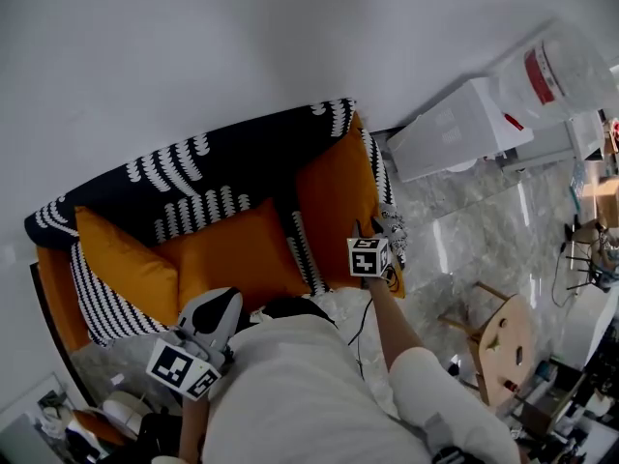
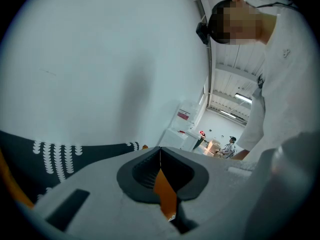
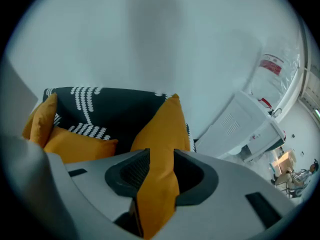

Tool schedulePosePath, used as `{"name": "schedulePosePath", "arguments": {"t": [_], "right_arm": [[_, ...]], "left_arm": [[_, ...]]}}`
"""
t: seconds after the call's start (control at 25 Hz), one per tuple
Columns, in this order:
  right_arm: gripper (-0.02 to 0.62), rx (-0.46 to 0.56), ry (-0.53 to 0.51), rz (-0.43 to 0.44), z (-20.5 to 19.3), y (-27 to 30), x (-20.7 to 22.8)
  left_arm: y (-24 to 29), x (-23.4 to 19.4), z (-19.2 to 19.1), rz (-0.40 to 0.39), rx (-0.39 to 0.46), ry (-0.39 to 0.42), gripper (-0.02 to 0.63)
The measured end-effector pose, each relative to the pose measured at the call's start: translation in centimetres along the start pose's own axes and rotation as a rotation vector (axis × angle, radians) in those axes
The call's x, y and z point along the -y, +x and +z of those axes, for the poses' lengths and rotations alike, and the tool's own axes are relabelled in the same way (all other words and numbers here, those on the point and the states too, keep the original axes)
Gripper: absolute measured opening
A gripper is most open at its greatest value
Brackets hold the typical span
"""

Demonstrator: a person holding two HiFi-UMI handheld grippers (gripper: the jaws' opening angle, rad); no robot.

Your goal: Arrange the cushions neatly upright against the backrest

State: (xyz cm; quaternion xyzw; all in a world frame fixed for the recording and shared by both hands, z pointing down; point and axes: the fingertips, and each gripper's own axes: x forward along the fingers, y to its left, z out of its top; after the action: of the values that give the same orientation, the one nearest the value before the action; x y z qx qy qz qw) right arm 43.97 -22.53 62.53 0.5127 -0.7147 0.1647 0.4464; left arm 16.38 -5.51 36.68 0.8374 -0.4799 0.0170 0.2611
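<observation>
No legible writing anywhere: only a red label (image 1: 539, 72) on a plastic-wrapped white unit (image 1: 575, 61) beyond the sofa (image 1: 58, 216), too small to read. Three orange cushions on the sofa: left cushion (image 1: 126, 259) in the corner, middle cushion (image 1: 237, 254) leaning on the black, white-patterned backrest (image 1: 222, 162), right cushion (image 1: 334, 196) standing tall at the far end. Left gripper (image 2: 160, 156) pinched tight on a thin fold of the middle cushion's orange fabric. Right gripper (image 3: 157, 159) half parted, right cushion's edge between the jaws, unclamped.

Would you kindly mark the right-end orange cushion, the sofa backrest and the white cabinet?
Right-end orange fabric cushion (image 1: 334, 196): head view, broad face.
Black white-patterned sofa backrest (image 1: 222, 167): head view, middle.
White boxy cabinet (image 1: 459, 129): head view, its middle.
</observation>
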Motion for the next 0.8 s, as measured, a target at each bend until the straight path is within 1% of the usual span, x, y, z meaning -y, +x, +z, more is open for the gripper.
{"name": "schedulePosePath", "arguments": {"t": [0.08,0.16,0.2,0.44,0.64,0.8], "right_arm": [[0.120,0.029,-0.025,0.024,0.7,-1.0,-2.2],[0.056,0.054,-0.029,0.051,1.2,-2.0,-4.5],[0.041,0.064,-0.026,0.076,1.3,-2.5,-5.8],[0.018,0.091,-0.039,0.230,1.8,-4.3,-12.7],[0.009,0.098,-0.084,0.346,2.6,-4.8,-16.5],[0.008,0.084,-0.111,0.461,2.5,-5.3,-19.1]], "left_arm": [[-0.1,0.0,0.0,0.008,0.008,-0.004,0.012],[-0.2,-0.1,0.0,0.016,0.015,-0.008,0.012],[-0.3,-0.1,0.0,0.021,0.018,-0.009,0.012],[-1.4,-0.3,-0.2,0.057,0.037,-0.027,0.012],[-3.3,-0.9,-1.1,0.116,0.036,-0.055,0.012],[-5.0,-1.2,-2.4,0.157,0.041,-0.092,0.012]]}}
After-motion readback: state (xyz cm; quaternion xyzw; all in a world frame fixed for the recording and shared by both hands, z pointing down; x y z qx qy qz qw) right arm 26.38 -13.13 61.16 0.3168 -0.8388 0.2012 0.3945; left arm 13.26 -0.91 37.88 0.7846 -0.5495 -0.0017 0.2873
